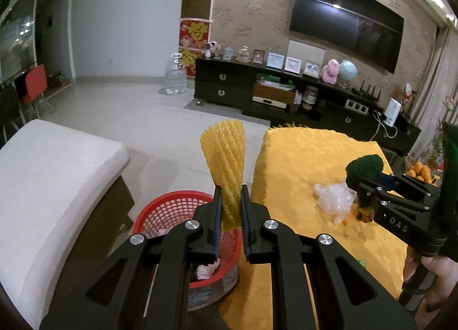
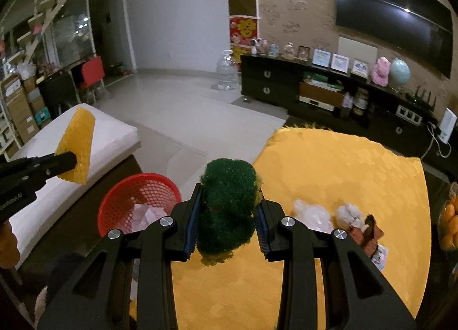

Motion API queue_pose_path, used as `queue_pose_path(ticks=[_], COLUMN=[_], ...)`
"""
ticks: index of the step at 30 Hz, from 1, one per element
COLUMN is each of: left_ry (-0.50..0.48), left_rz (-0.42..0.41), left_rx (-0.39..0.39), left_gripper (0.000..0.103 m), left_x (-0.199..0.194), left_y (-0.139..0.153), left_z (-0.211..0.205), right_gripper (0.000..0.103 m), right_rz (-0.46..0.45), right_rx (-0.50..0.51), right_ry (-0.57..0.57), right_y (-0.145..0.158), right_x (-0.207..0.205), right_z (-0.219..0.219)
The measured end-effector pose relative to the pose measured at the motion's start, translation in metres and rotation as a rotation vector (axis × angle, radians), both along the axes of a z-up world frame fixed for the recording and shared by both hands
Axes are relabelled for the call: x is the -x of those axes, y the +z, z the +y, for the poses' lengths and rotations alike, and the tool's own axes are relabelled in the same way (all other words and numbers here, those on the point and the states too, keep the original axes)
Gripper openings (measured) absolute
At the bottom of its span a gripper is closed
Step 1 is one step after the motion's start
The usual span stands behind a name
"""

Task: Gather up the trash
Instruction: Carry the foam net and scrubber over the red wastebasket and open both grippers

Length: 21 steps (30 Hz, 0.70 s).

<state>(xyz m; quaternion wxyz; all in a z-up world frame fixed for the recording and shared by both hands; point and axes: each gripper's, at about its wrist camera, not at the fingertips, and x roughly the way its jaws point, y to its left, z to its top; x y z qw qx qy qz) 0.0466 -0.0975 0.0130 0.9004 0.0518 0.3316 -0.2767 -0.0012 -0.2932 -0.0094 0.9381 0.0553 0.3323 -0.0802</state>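
Left gripper [image 1: 231,209] pinching yellow foam net [image 1: 224,158], up above red basket [image 1: 183,215]. Right gripper [image 2: 226,215] clamped on green scouring pad [image 2: 227,204], right of basket, over table [image 2: 357,164]. Probably both light, soft, squashy; best gripped mid-body. Clear plastic wrap [image 1: 333,201] beyond basket on table. Readable: "DAS" on gripper body.
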Motion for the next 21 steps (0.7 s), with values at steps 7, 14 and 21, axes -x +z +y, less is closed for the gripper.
queue_pose_path(ticks=[7, 14, 21], left_ry=[0.04, 0.082, 0.124], left_rz=[0.009, 0.024, 0.059], left_rx=[0.001, -0.002, -0.005], left_gripper=[0.011, 0.011, 0.011], left_x=[-0.006, -0.012, -0.025], left_y=[0.0, -0.004, -0.017], left_z=[0.012, 0.026, 0.041], right_gripper=[0.033, 0.033, 0.033], right_rz=[-0.009, -0.009, 0.01], right_rx=[-0.001, -0.014, -0.027], right_ry=[0.055, 0.099, 0.14], right_y=[0.006, 0.008, 0.002], right_x=[-0.015, -0.026, -0.043], right_z=[0.026, 0.042, 0.057])
